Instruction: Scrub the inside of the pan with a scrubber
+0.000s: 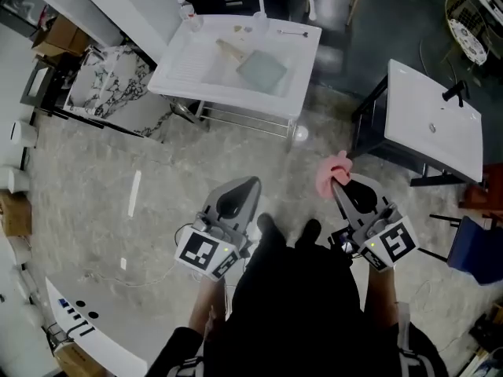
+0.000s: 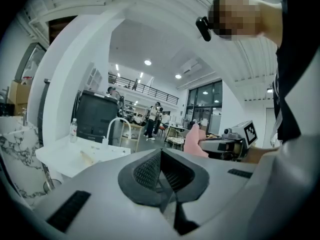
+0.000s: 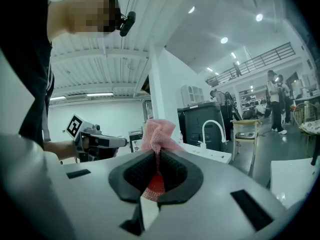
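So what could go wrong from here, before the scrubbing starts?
The scrubber is soft mesh, pinched in the right gripper; it may pull out under pressure. The left gripper is shut and empty, and the pan lies loose in the sink; it may slide if nothing steadies it.

left gripper (image 2: 161, 154): jaws together, empty | scrubber (image 2: 192, 140): in right gripper (image 2: 202, 143)

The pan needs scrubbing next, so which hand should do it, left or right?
Right. The right gripper is clamped on the pink mesh scrubber, while the left gripper is shut on nothing. The pan sits in the sink ahead, away from both.
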`<move>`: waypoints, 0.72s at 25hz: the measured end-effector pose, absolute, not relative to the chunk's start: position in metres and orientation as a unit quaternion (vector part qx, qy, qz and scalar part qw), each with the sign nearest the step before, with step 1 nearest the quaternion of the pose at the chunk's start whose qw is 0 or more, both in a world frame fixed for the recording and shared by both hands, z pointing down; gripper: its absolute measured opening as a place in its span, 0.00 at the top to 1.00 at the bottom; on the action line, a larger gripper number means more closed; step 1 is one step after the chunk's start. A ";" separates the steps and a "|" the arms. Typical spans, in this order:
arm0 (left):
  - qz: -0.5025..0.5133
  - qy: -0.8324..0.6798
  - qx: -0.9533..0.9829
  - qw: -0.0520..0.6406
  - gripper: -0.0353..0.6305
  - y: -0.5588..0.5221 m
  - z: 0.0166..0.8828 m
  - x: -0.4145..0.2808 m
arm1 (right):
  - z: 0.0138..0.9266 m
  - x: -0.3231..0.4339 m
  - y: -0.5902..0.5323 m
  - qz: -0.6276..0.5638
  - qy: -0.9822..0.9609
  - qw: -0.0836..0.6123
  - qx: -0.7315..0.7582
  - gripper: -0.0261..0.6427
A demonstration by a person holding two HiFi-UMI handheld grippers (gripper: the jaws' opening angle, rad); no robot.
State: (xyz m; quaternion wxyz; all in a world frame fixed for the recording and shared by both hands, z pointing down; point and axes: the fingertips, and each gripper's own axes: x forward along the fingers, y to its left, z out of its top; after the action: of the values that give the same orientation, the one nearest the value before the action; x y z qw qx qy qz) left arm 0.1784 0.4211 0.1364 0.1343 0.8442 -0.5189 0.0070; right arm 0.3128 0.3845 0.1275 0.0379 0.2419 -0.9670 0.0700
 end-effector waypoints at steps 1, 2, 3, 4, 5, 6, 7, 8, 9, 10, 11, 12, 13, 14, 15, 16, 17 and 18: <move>0.010 -0.521 0.843 0.133 0.90 0.420 0.136 0.190 | 0.129 0.323 0.383 0.073 -0.967 0.034 0.242 0.90; 0.012 -0.523 0.842 0.133 0.90 0.420 0.136 0.201 | 0.130 0.333 0.382 0.079 -0.967 0.029 0.241 0.90; 0.014 -0.525 0.840 0.133 0.90 0.421 0.136 0.211 | 0.132 0.343 0.381 0.086 -0.967 0.023 0.239 0.90; 0.016 -0.528 0.838 0.134 0.90 0.421 0.137 0.219 | 0.134 0.350 0.380 0.094 -0.967 0.018 0.236 0.90; 0.019 -0.532 0.836 0.136 0.90 0.422 0.138 0.227 | 0.136 0.357 0.380 0.100 -0.968 0.015 0.231 0.90; 0.021 -0.536 0.833 0.137 0.90 0.423 0.139 0.234 | 0.139 0.363 0.380 0.104 -0.969 0.015 0.226 0.90; 0.023 -0.540 0.830 0.138 0.90 0.424 0.141 0.240 | 0.141 0.367 0.379 0.105 -0.970 0.015 0.220 0.90; 0.023 -0.546 0.826 0.137 0.90 0.425 0.142 0.245 | 0.143 0.371 0.378 0.106 -0.971 0.016 0.214 0.90; 0.023 -0.552 0.822 0.136 0.90 0.425 0.142 0.249 | 0.145 0.375 0.377 0.108 -0.972 0.016 0.207 0.90; 0.022 -0.559 0.817 0.136 0.90 0.425 0.143 0.252 | 0.148 0.377 0.375 0.110 -0.973 0.017 0.200 0.90; 0.022 -0.566 0.812 0.138 0.90 0.425 0.145 0.254 | 0.150 0.378 0.373 0.113 -0.974 0.018 0.194 0.90; 0.024 -0.573 0.808 0.139 0.90 0.425 0.147 0.255 | 0.152 0.378 0.371 0.117 -0.975 0.018 0.189 0.90; 0.027 -0.578 0.804 0.140 0.90 0.425 0.148 0.255 | 0.153 0.377 0.368 0.120 -0.975 0.017 0.185 0.90; 0.031 -0.582 0.801 0.137 0.90 0.425 0.149 0.253 | 0.154 0.374 0.366 0.122 -0.976 0.014 0.181 0.90; 0.034 -0.587 0.797 0.133 0.90 0.424 0.149 0.249 | 0.154 0.369 0.364 0.124 -0.976 0.012 0.177 0.90; 0.037 -0.592 0.795 0.127 0.90 0.421 0.148 0.244 | 0.154 0.364 0.361 0.124 -0.977 0.011 0.175 0.90; 0.038 -0.596 0.793 0.122 0.90 0.419 0.147 0.237 | 0.154 0.357 0.359 0.123 -0.977 0.011 0.173 0.90; 0.037 -0.599 0.791 0.118 0.90 0.415 0.146 0.230 | 0.154 0.350 0.355 0.122 -0.977 0.010 0.173 0.90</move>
State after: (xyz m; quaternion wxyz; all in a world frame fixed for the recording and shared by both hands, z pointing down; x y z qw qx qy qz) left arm 0.2296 0.4152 0.1462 0.1180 0.7914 -0.5987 0.0373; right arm 0.3498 0.3554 0.1536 0.0104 0.1726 -0.9774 0.1216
